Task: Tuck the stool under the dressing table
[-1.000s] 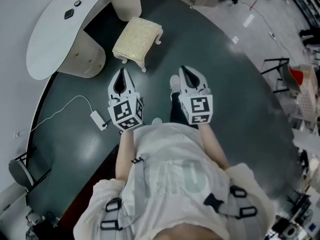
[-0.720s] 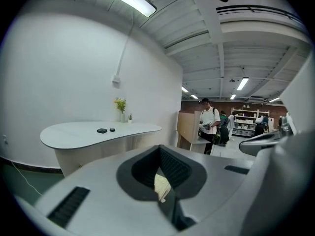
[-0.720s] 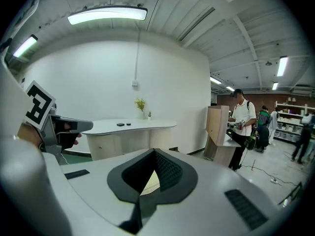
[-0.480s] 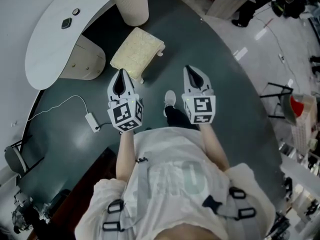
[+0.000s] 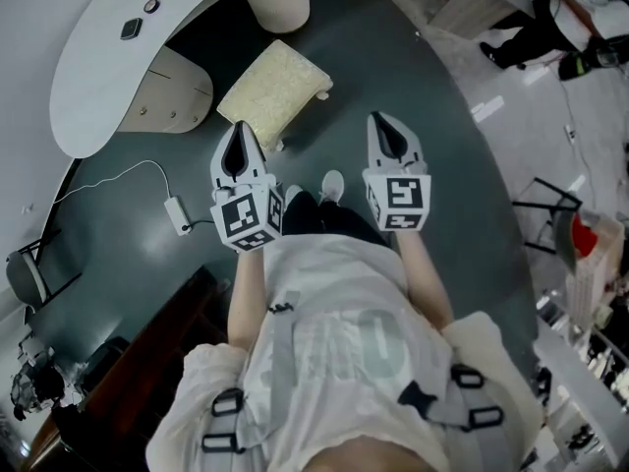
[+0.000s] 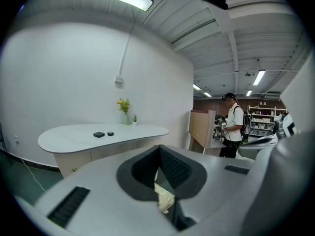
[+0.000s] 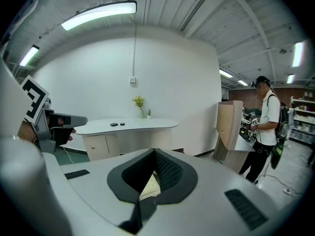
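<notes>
Ahead on floor: stool (image 5: 275,91), just outside table (image 5: 108,87) opening, not tucked. Left tongs (image 5: 239,136), right tongs (image 5: 385,131) closed tight, empty, short of stool. Likely approach step. Next: close in, press seat edge, shove under table.

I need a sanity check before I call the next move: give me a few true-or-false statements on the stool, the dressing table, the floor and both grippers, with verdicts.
1. The stool is already tucked under the dressing table. False: its whole cushion shows, out on the floor in front of the table.
2. The left gripper and the right gripper are both shut and hold nothing. True.
3. A white power adapter with its cable lies on the floor, on the left gripper's side. True.
4. The dressing table's top is bare. False: two small dark items and a small vase of yellow flowers stand on it.
</notes>
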